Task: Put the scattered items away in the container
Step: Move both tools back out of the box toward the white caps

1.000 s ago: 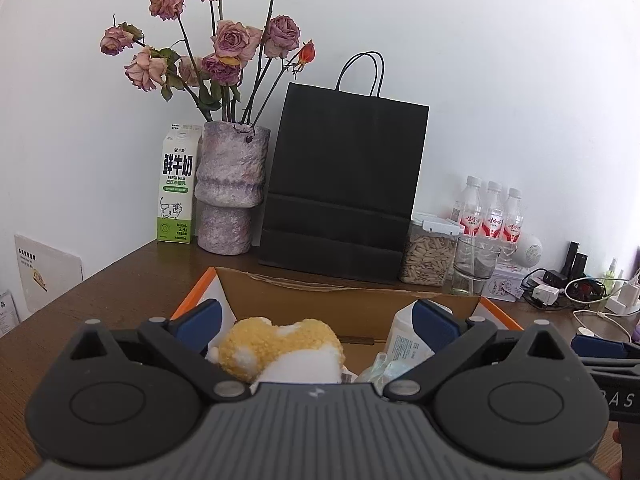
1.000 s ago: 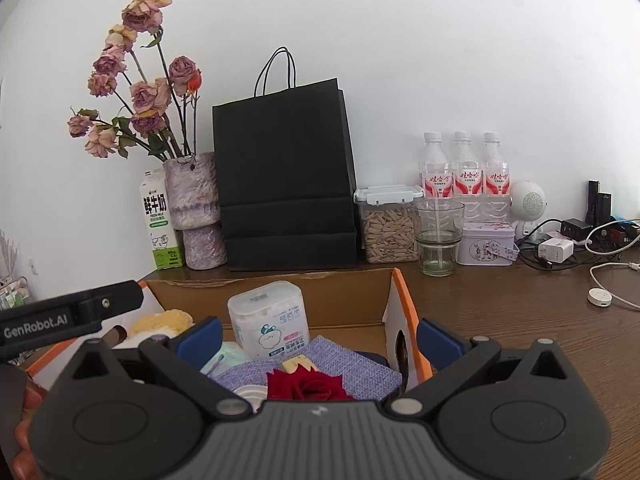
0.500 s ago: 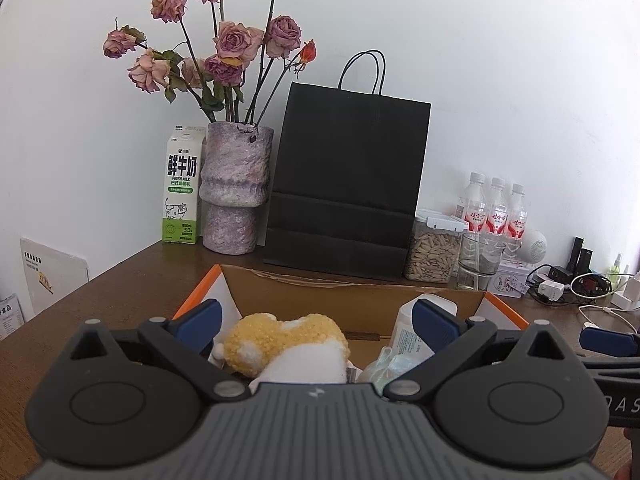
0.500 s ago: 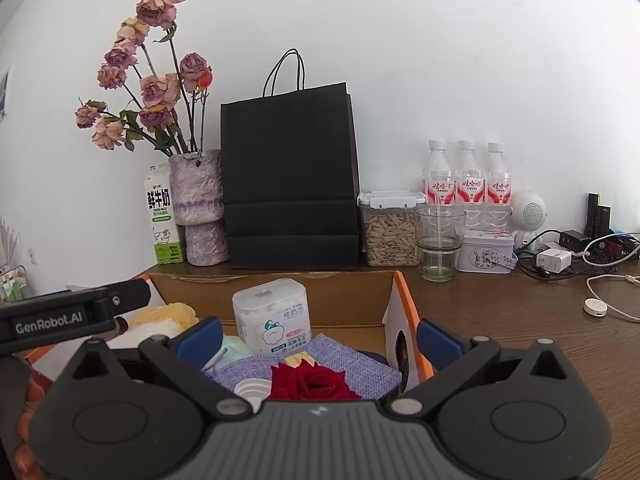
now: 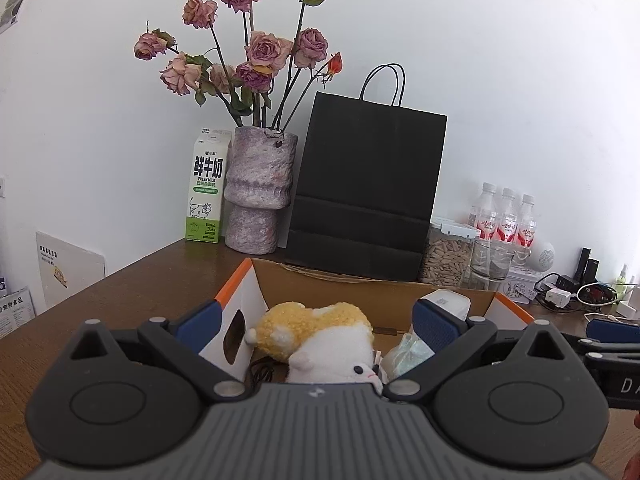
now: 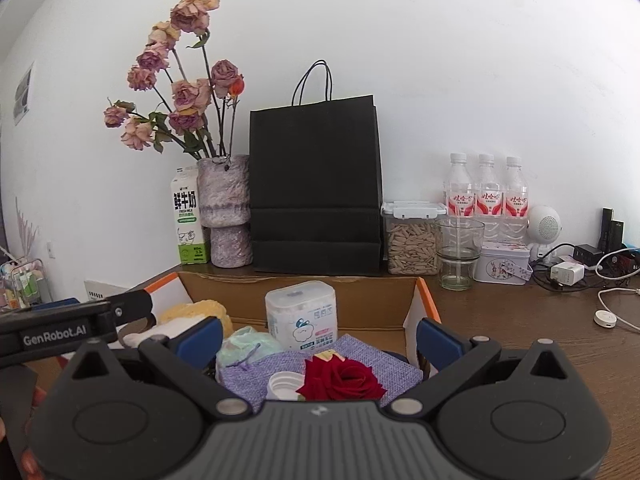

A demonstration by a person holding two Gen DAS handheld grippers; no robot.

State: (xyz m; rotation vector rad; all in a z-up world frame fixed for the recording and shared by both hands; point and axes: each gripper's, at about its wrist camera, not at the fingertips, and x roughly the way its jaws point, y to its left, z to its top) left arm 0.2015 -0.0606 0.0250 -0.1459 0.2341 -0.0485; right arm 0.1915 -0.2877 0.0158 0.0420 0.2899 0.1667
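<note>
Both wrist cameras sat close above the box (image 5: pixel 372 292), facing 12 o'clock toward the shared black bag (image 6: pixel 316 188).

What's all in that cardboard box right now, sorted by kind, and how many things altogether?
In the cardboard box, as far as both views show:
Plush toy: 1
White cotton-swab tub: 1
Purple fabric pouch: 1
Pale green drawstring pouch: 1
Red rose: 1
White bottle cap: 1
Total: 6 visible; more may lie hidden beneath.
</note>
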